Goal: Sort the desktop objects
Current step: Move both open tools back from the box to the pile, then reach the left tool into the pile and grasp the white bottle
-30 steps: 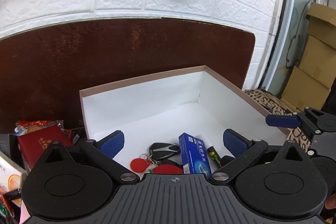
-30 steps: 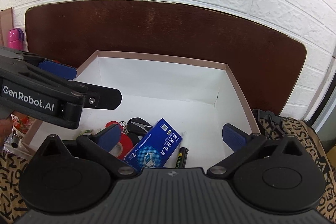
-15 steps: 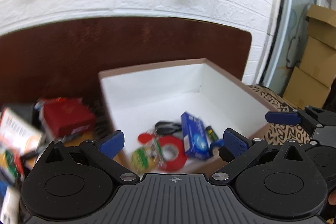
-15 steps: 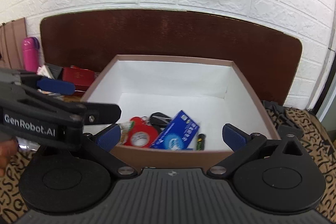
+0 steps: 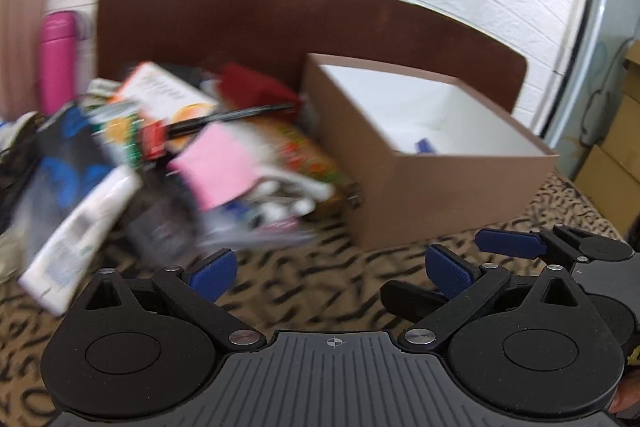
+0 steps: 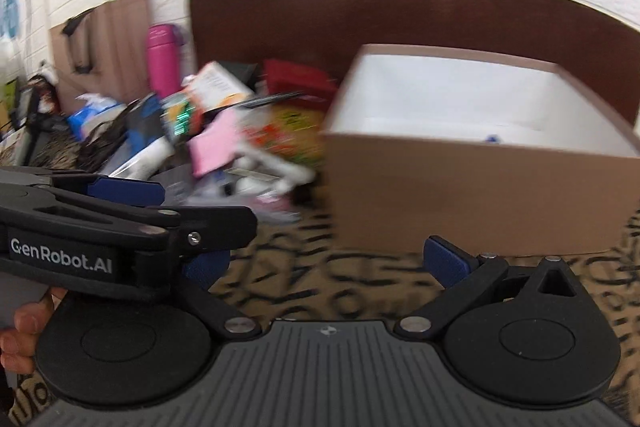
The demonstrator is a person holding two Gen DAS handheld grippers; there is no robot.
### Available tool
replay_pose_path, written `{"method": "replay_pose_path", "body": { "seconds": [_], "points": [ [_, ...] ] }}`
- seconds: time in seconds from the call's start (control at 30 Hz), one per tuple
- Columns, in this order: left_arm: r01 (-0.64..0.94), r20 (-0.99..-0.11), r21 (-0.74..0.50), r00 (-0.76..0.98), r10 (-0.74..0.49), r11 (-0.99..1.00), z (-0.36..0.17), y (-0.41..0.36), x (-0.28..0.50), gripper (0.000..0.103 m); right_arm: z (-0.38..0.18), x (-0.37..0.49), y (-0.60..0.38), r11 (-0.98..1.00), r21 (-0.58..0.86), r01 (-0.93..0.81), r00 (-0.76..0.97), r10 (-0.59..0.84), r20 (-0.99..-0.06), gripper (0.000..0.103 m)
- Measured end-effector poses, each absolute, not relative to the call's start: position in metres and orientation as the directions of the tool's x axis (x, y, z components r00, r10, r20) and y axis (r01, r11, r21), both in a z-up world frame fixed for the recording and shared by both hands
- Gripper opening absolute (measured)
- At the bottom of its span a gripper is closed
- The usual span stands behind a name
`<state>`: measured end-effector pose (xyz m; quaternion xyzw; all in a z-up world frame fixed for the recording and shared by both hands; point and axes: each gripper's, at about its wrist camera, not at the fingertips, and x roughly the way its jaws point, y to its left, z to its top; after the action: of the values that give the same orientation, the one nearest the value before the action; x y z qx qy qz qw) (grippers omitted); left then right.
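Note:
A brown box with white inside (image 5: 448,183) stands on the leopard-print cloth, also in the right wrist view (image 6: 480,199); only a blue corner of its contents shows. Left of it lies a blurred heap of items (image 5: 180,147): a pink pad (image 5: 220,163), an orange-and-white carton (image 5: 168,95), a red packet (image 5: 252,83), a white tube (image 5: 76,231), a black pen. The heap shows in the right wrist view too (image 6: 224,135). My left gripper (image 5: 328,271) is open and empty, low over the cloth in front of heap and box. My right gripper (image 6: 324,263) is open and empty beside it.
A pink bottle (image 5: 58,59) stands at the back left against the brown board (image 5: 240,19) and white brick wall. Cardboard boxes (image 5: 616,163) stand at the far right. The left gripper's body (image 6: 100,239) crosses the right wrist view at left.
Both grippers have pulled back out of the box and swung left; the heap of items has come into view. Both views are motion-blurred. Both stay open and empty.

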<state>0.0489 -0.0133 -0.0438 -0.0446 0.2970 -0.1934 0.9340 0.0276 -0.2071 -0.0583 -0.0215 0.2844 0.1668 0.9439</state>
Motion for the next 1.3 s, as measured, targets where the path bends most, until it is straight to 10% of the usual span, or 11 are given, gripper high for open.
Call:
{"method": "replay_pose_path", "body": {
  "seconds": [0.53, 0.8, 1.3],
  "points": [
    [0.118, -0.516, -0.127, 0.84, -0.167, 0.985, -0.052, 0.122, 0.065, 0.103, -0.077, 0.045, -0.096, 0.869, 0.131, -0.477, 0.722, 0.472, -0.506, 0.102],
    [0.245, -0.552, -0.115, 0.79, -0.267, 0.963, -0.061, 0.122, 0.105, 0.094, -0.091, 0.059, -0.063, 0.84, 0.164, -0.518, 0.672, 0.518, -0.53, 0.094],
    [0.303, -0.67, -0.142, 0.671, -0.317, 0.942, -0.073, 0.129, 0.146, 0.057, -0.105, 0.084, -0.028, 0.784, 0.226, -0.579, 0.609, 0.599, -0.519, 0.075]
  ]
}}
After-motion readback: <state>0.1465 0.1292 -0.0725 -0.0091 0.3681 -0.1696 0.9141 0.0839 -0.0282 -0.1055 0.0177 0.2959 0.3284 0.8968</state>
